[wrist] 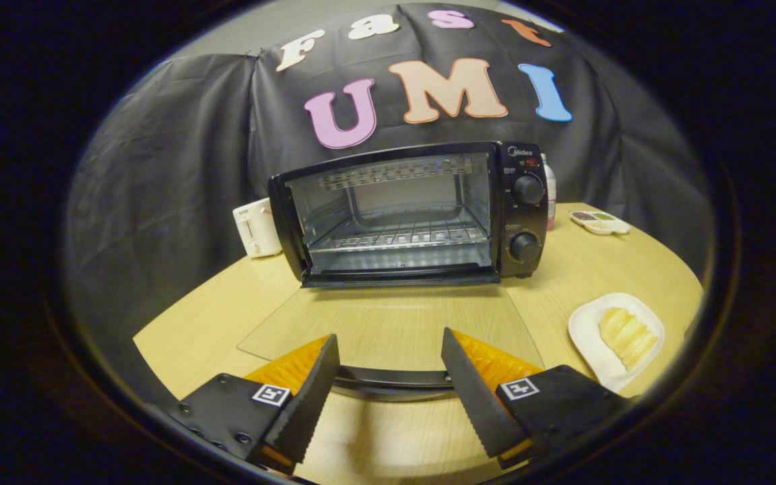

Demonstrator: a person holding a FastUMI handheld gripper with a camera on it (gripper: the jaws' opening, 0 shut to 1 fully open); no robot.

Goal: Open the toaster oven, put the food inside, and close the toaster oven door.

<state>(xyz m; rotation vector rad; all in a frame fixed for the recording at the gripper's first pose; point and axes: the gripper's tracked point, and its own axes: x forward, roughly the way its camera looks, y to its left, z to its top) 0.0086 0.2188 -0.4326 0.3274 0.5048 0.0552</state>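
The black box-shaped toaster oven (415, 212) with two round knobs on its right panel stands toward the back of the pale wooden desk (213, 323), and its clear glass door (395, 330) is already swung all the way down, lying flat toward the gripper (388, 384) with its dark curved handle (391, 382) at the near end. The jaws are open, spread wide with nothing between them; the handle runs crosswise in the gap between the two fingers (307, 397), and I cannot tell whether either finger touches it. The oven's cavity shows a bare wire rack (398, 237), so by my reading the opening step is done and the loading step comes next. The food, a stack of pale yellow slices (627, 335), rests on a small white plate (587, 337) on the desk, off to the right of the jaws and just beyond the right finger, near the lowered door's right edge but apart from it. Its long axis runs diagonally, from the far left end toward the near right. The coming move likely turns on that: the gripper must swing right, away from the door handle, and line its open jaws across the stack's short width before closing
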